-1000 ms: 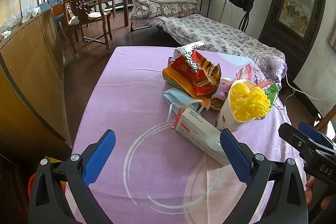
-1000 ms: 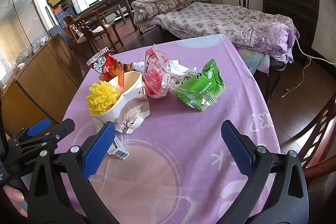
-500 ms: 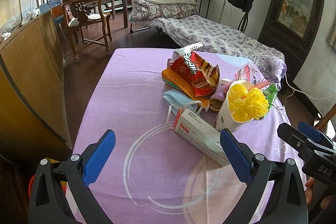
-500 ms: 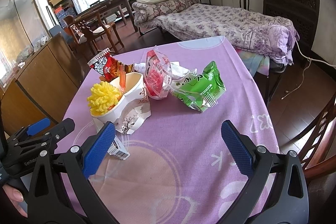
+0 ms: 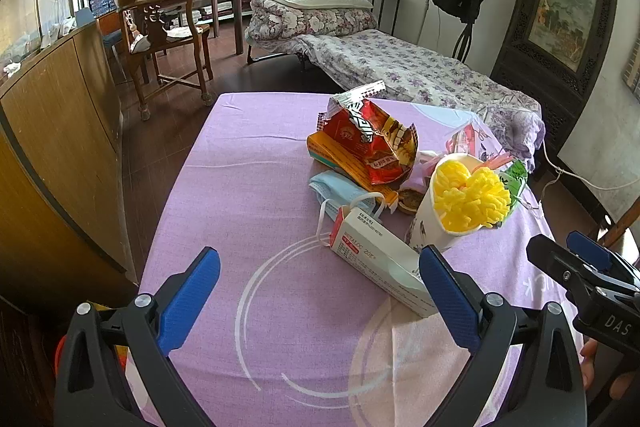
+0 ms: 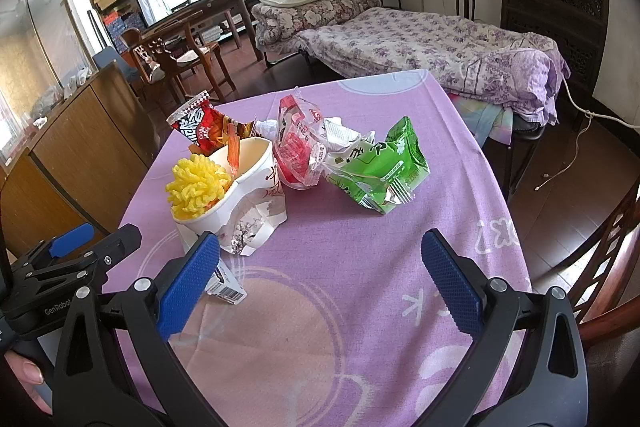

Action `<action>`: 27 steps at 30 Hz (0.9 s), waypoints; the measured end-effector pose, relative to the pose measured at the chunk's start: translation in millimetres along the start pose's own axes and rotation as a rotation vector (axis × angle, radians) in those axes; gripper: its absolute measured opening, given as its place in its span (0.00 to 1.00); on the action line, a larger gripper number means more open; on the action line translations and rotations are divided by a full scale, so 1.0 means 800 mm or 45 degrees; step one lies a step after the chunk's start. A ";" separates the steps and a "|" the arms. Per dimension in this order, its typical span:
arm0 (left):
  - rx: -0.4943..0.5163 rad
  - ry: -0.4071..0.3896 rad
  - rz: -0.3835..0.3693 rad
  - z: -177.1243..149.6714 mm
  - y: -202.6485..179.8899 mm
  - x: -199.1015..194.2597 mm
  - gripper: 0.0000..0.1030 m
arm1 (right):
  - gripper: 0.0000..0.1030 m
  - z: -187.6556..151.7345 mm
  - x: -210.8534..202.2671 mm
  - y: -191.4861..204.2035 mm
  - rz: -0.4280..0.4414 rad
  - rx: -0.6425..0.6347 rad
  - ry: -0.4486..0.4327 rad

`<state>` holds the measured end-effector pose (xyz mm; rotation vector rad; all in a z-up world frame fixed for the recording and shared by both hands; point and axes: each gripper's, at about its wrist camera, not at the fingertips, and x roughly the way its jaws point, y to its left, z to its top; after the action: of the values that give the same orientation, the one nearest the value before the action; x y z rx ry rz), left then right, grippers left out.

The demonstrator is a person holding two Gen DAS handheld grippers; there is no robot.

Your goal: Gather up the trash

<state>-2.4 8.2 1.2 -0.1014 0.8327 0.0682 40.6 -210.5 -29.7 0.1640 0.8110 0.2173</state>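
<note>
A heap of trash lies on the purple tablecloth (image 5: 248, 187): a white medicine box (image 5: 372, 259), a blue face mask (image 5: 340, 193), a red snack bag (image 5: 372, 135) on an orange box, and a paper cup (image 5: 440, 223) stuffed with yellow filler (image 5: 472, 197). In the right wrist view the cup (image 6: 244, 187) stands left of a red-and-clear wrapper (image 6: 298, 143) and a green packet (image 6: 376, 167). My left gripper (image 5: 320, 295) is open and empty, just short of the medicine box. My right gripper (image 6: 320, 283) is open and empty, short of the cup.
A wooden cabinet (image 5: 52, 131) runs along the table's left side. A bed (image 5: 400, 67) and a wooden chair (image 5: 164, 39) stand beyond the table. Another chair (image 6: 608, 267) is at the table's right. The right gripper shows at the left view's right edge (image 5: 580, 279).
Both grippers have drifted slightly; the trash heap has shifted a little in view. Nothing has been taken hold of.
</note>
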 end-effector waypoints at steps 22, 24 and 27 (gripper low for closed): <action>-0.004 0.012 -0.022 0.000 -0.003 0.002 0.94 | 0.94 0.000 0.000 0.001 -0.015 -0.010 -0.003; -0.022 0.050 -0.078 -0.002 -0.003 0.004 0.94 | 0.94 0.001 0.000 -0.003 -0.066 -0.027 -0.010; -0.026 0.123 -0.160 -0.007 -0.012 0.012 0.94 | 0.94 0.004 -0.002 -0.015 -0.125 -0.009 -0.024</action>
<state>1.3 -1.4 -8.9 -0.1773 0.9202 -0.0470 43.9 -222.6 -29.1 0.1195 0.7974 0.1258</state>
